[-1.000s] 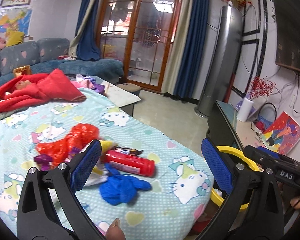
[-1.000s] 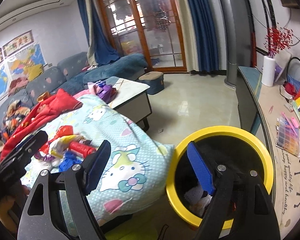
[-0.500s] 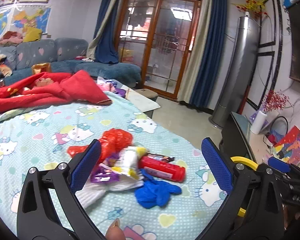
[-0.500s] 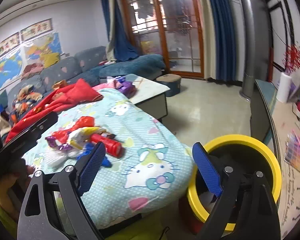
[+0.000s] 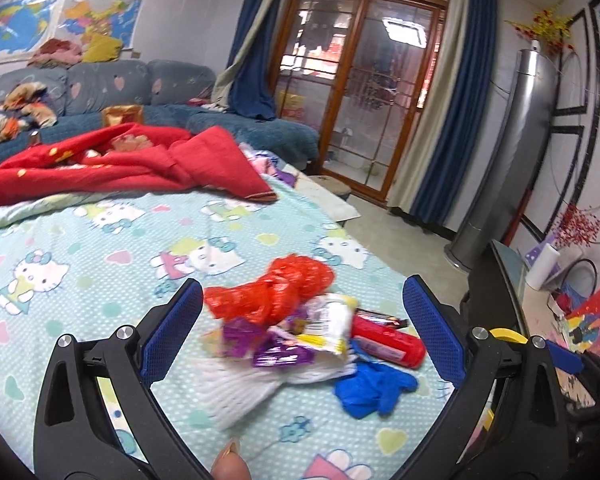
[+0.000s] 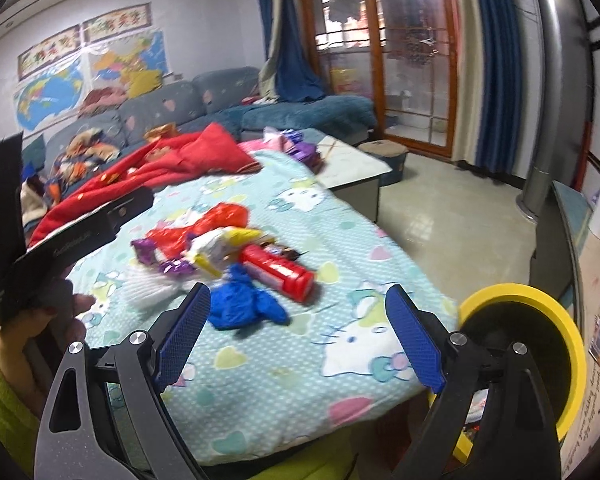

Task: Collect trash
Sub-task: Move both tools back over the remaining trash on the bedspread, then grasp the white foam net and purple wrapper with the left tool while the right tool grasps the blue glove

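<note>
The bed sheet (image 5: 100, 248) is showing a pale turquoise ground with white dots, pastel hearts and white cartoon cats, and a red blanket (image 5: 120, 164) is lying across it. The trash is presenting a red plastic bag (image 5: 284, 288), a blue glove (image 5: 370, 388), a red tube (image 5: 388, 340) with a pink label, purple wrappers (image 5: 260, 344), a white-and-yellow packet (image 5: 328, 324) and white mesh foam (image 5: 240, 384). The bin (image 6: 572, 344) is displaying a yellow rim around a black interior, and each claw is showing black arms with blue textured pads (image 6: 182, 328).
</note>
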Demonstrator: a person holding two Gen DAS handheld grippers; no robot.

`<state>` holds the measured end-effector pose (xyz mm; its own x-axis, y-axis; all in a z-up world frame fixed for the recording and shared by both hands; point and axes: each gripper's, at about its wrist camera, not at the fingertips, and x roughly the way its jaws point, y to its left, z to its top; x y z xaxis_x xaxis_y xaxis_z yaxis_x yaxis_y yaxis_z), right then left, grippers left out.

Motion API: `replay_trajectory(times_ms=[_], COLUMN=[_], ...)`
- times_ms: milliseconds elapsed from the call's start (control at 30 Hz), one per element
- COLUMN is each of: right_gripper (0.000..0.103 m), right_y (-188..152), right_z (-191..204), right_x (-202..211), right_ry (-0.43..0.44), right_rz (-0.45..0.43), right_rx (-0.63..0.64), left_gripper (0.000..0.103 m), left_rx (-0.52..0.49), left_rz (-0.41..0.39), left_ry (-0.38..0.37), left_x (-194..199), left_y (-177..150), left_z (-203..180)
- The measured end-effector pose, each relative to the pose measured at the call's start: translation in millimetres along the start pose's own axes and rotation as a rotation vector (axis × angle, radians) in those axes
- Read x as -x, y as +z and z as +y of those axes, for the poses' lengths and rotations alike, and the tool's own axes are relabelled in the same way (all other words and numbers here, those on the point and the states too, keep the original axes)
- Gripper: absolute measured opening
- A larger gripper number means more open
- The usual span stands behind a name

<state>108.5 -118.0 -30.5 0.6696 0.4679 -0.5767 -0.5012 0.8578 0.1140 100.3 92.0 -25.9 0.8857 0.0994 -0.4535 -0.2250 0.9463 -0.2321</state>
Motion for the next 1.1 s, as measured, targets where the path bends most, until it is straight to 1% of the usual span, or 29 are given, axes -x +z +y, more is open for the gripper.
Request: replay_trajectory(times_ms=[200,367,433,533,767,800,867,967,1033,1067,1100], right_gripper=[0.086,0.086,0.086,0.086,0.086,0.086,0.086,0.086,0.086,0.086,0.086], right_y=[1,0,0,-2,-7,-7,-7,-9,-12,-13,-16], right_z=[20,29,32,39,47,48,49,51,49,48,46], right_x=[-26,-49,-57,-68,-91,-95,-100,-108,-114,-116,-119], right_ry=[0.044,0.08,0.08,0.07,0.072,0.069,0.073,0.076,0.081,0.084,0.089], right_rz=[0.065,0.13,0.147,0.16,0.205,0.212,0.22,0.227,0.245,0.254,0.265], right_rx=[0.041,0.027,0.037,0.071,0.088,0.086,0.078,0.077,0.061,0.051,0.039], left_gripper=[0.092,0.092,0.092,0.092,0.092,0.09,0.079,0.07,0.066,0.061,0.059], left_rx=[0.043,0.08,0.107,0.122,0.109,0.107,0.099,0.089,0.084,0.081,0.079], left_rz=[0.014,0.044,0.072,0.094,0.117,0.122,0.134,0.15,0.157,0.163,0.169], left_ry=[0.042,0.064,0.066,0.069,0.05,0.046,0.039,0.03,0.028,0.025,0.025], left_x=[-3,-8,-12,-17,-23,-25,-27,-30,-32,-34,-35], left_y=[2,-1,-5,-10,-16,-17,-19,-22,-23,-23,-24], left_z=[25,42,50,56,55,56,55,53,51,51,49])
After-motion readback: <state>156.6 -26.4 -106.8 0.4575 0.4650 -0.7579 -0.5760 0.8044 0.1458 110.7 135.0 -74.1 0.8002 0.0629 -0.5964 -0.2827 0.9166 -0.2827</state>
